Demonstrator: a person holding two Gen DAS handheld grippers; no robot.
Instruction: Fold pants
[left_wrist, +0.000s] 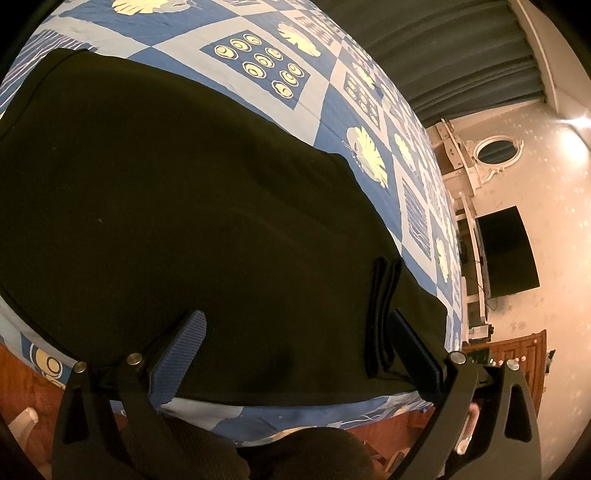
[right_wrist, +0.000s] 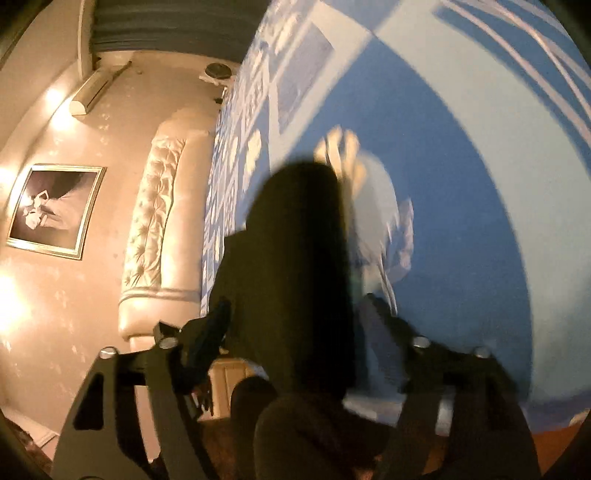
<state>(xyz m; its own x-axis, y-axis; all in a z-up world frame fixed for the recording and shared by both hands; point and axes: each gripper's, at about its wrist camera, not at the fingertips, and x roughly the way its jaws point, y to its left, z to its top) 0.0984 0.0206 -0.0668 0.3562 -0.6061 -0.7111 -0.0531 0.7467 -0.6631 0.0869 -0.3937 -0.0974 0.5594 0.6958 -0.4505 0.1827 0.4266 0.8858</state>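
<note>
Dark pants (left_wrist: 166, 206) lie spread flat on a blue patterned bed cover (left_wrist: 317, 110), with a belt loop (left_wrist: 380, 314) near their right edge. My left gripper (left_wrist: 299, 332) is open just above the pants near the bed's front edge, its blue pads (left_wrist: 184, 350) wide apart. In the blurred right wrist view, a dark part of the pants (right_wrist: 299, 266) stands between the fingers of my right gripper (right_wrist: 295, 314). The jaws look wide apart there, and I cannot tell whether the cloth touches them.
The bed cover (right_wrist: 461, 184) fills the right wrist view. A padded headboard (right_wrist: 159, 221), a framed picture (right_wrist: 55, 210) and an air conditioner (right_wrist: 92, 92) are on the wall. A dark TV (left_wrist: 506, 251), mirror (left_wrist: 496, 151) and curtains (left_wrist: 443, 55) lie beyond the bed.
</note>
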